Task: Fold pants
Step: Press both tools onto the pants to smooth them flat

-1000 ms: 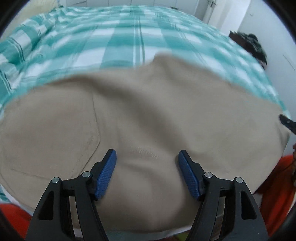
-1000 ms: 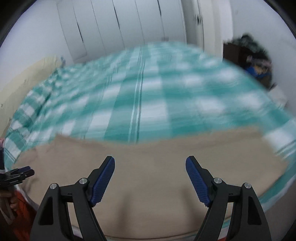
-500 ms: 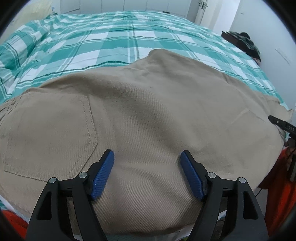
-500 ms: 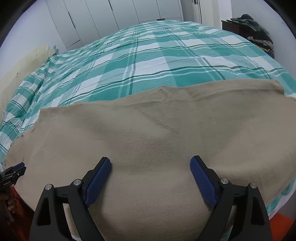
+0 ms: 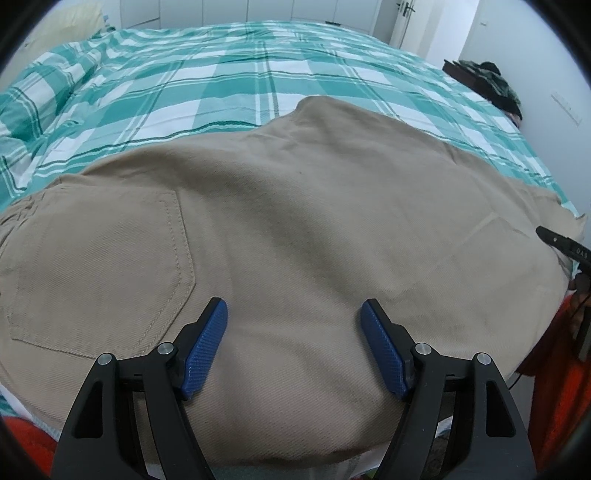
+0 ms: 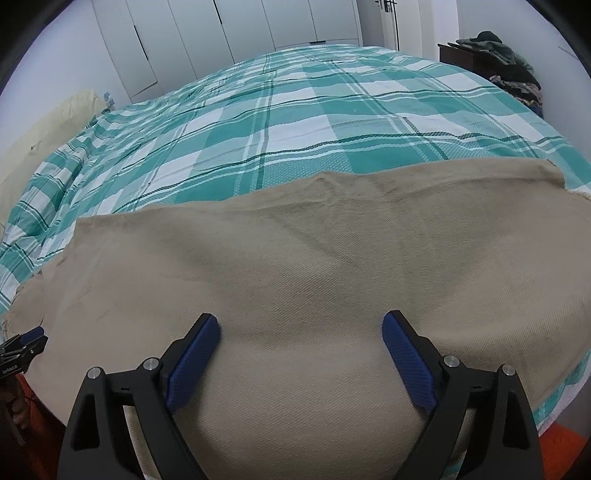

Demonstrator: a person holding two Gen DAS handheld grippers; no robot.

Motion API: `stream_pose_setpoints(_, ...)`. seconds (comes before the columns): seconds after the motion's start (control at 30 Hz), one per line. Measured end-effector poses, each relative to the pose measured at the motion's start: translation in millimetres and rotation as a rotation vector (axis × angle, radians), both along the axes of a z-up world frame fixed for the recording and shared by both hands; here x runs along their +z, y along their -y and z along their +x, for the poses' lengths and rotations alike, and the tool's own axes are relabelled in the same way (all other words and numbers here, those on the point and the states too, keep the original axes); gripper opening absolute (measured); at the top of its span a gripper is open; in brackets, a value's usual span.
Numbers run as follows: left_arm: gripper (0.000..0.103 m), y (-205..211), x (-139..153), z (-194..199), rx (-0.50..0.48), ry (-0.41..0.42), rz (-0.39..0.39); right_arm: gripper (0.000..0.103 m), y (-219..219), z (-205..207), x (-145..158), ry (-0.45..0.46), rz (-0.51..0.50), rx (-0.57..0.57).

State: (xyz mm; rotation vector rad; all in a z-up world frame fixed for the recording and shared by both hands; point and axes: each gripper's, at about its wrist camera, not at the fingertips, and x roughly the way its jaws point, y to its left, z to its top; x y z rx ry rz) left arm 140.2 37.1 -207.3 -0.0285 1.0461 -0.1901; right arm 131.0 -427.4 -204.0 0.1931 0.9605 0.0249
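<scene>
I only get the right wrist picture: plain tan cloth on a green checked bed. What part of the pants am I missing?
Observer: The left wrist view shows a stitched back pocket on the pants, so that is likely the waist end.
Operator: Is the other claw grabbing anything there?
Observer: No. The left gripper has its jaws wide apart, with flat cloth showing between them and nothing held.

I see a bed (image 6: 295,122) in green-and-white checks, white wardrobes (image 6: 236,33) behind it, and a dark cabinet (image 6: 461,55) piled with clothes (image 6: 506,62).
</scene>
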Motion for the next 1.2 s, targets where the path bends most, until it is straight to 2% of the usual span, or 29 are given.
stream_pose_setpoints(0.6,0.077,2,-1,-1,-0.006,0.009,0.015,0.092,-1,-1,0,0.0,-0.001,-0.001)
stream_pose_setpoints(0.73,0.077,2,-1,0,-0.008,0.006,0.015,0.095,-3,-1,0,-0.001,-0.001,0.0)
stream_pose_setpoints(0.87,0.077,2,-1,-1,-0.011,0.005,0.015,0.096,0,7,6,-0.056,0.019,0.035)
stream_pose_setpoints(0.97,0.077,2,-1,-1,-0.013,0.006,0.016,0.087,20,17,18,-0.132,0.093,0.05)
stream_pose_setpoints(1.03,0.077,2,-1,-1,-0.012,0.006,0.016,0.085,49,23,27,-0.161,0.084,0.019)
stream_pose_setpoints(1.1,0.077,1,-1,-1,-0.012,0.007,0.018,0.085,90,25,36,-0.166,0.053,-0.066)
stream_pose_setpoints(1.13,0.077,2,-1,-1,-0.011,0.007,0.019,0.082,117,26,37,-0.174,0.072,-0.121)
stream_pose_setpoints(1.2,0.077,2,-1,-1,-0.011,0.007,0.019,0.061,176,24,39,-0.193,0.119,-0.247)
